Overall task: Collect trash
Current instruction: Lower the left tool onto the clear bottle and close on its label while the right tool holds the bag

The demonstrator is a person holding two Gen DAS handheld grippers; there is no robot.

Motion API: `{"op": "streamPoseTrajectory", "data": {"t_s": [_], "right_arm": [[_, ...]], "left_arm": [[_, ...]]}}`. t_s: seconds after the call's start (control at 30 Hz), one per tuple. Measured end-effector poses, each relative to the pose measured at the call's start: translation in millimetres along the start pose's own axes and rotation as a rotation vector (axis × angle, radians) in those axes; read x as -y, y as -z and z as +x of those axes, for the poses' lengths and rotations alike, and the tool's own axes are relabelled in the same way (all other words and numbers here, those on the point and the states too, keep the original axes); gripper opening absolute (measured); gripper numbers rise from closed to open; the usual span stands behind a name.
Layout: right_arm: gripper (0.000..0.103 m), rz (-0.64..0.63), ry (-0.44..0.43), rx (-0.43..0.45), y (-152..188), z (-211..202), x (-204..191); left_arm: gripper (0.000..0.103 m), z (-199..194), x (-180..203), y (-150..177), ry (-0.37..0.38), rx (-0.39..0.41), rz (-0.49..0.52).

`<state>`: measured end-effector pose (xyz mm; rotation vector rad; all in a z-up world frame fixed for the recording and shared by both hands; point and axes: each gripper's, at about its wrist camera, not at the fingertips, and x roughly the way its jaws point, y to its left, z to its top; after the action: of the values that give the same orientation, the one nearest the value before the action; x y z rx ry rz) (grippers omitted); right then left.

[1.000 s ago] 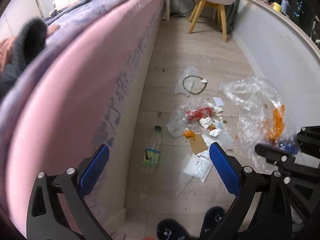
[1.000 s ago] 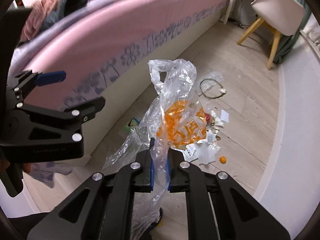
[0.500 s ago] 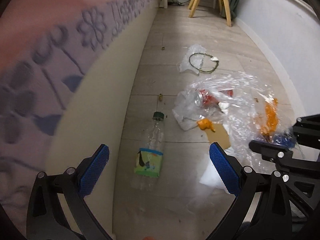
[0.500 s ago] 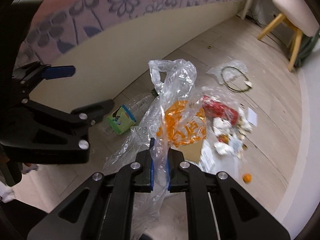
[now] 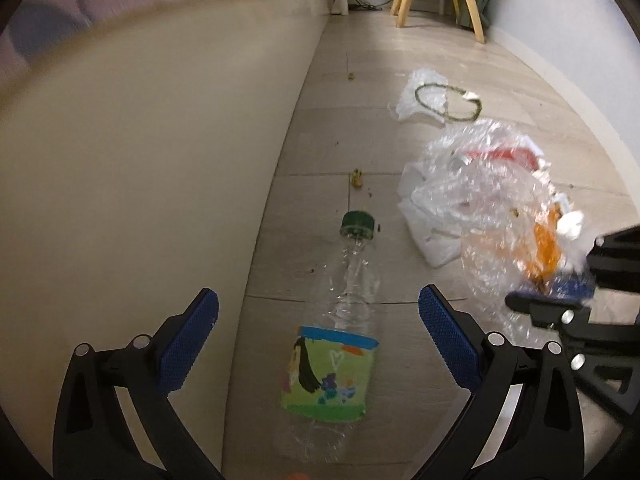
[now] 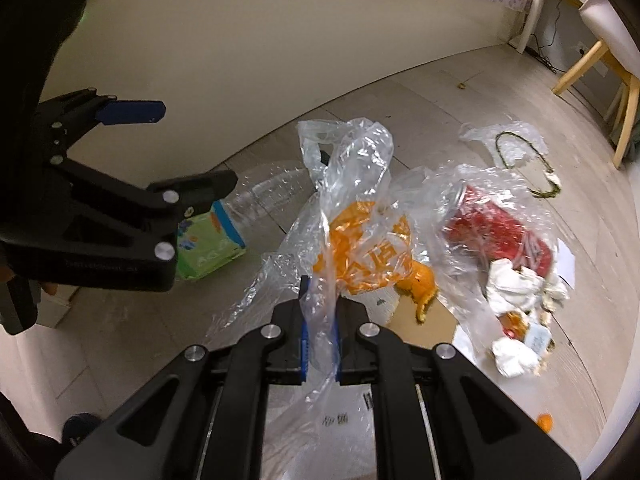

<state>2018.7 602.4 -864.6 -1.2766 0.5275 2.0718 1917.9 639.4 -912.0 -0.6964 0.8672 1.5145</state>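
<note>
Closer now: bottle (image 5: 340,344), cap away.

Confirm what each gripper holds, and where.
Right gripper pinches the clear plastic bag by its gathered upper edge. Left gripper is open, holding nothing, bracketing the bottle.

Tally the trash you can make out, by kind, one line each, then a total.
Plastic bottle: 1
Red can: 1
Clear plastic bag clamped in right gripper: 1
Orange peel: 1
Crumpled tissue wads: 2
Total: 6

Left gripper (image 5: 318,326) — low, jaws spread wide, blue pads (image 5: 448,342) facing inward. Right gripper (image 6: 320,320) — jaws pinched together, clamping a plastic bag (image 6: 352,200).
</note>
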Motion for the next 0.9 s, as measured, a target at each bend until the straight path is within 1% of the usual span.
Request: {"op": "streamPoseTrajectory", "data": {"t_s": [0.13,0.27,0.43,0.73,0.9], "right_arm": [[0.010,-0.012,-0.005,0.006,1,18,5],[0.010,-0.019,-0.008,0.004,2,33,8],[0.010,-0.025,-0.014,0.007,7,41,5],[0.010,-0.013,-0.013,0.002,11,51,6],[0.010,-0.006,-0.022,0.008,10,57,7]], "left_arm": [[0.097,24,6,6,-0.008,-0.017,0.018],[0.097,41,7,11,0.002,-0.031,0.041],[0.097,59,4,17,0.015,-0.052,0.026],[0.097,69,11,25,0.039,-0.066,0.025],[0.097,73,7,26,0.035,-0.076,0.017]]}}
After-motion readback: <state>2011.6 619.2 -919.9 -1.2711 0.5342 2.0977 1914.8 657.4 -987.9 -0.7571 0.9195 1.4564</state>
